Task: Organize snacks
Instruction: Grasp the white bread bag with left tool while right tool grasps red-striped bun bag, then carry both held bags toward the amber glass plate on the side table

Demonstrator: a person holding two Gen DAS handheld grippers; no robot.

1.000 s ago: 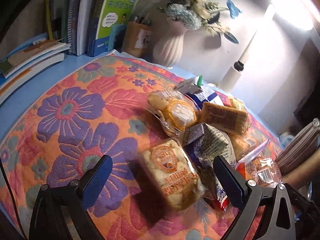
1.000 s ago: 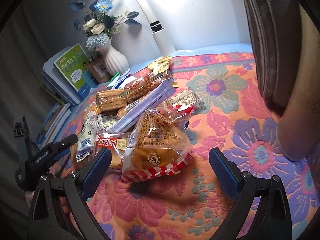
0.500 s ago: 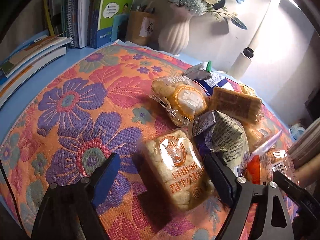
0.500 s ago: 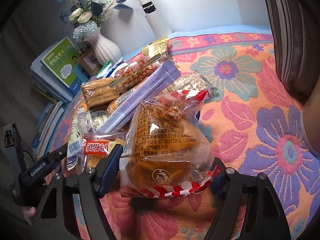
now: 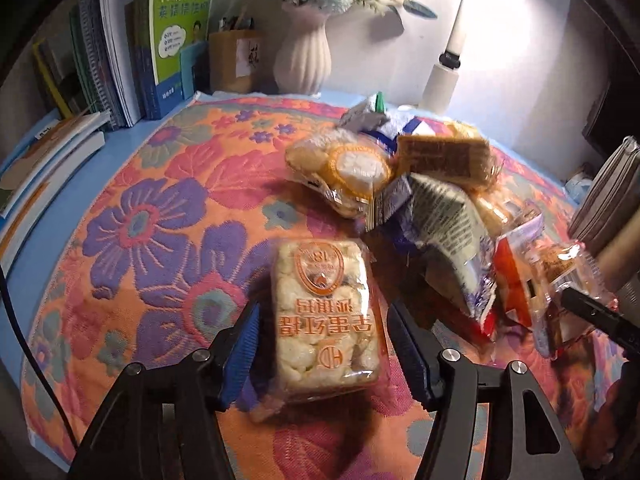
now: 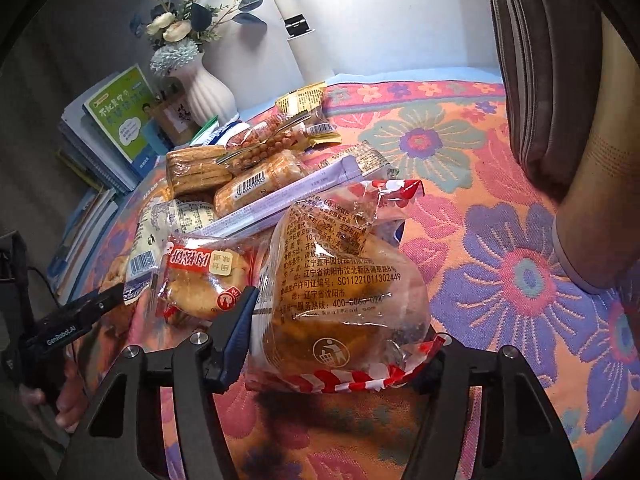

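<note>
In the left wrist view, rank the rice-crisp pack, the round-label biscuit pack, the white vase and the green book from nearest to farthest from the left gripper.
1. Rice-crisp pack, between the left gripper fingers.
2. Round-label biscuit pack, beyond it, pile's left edge.
3. White vase and green book, both at the back wall; too close to call.

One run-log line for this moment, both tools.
left tool: just closed on rice-cake pack | right tool: just closed on bread bag

Black gripper (image 5: 324,344) frames, blue fingers (image 5: 240,344), silver screws
</note>
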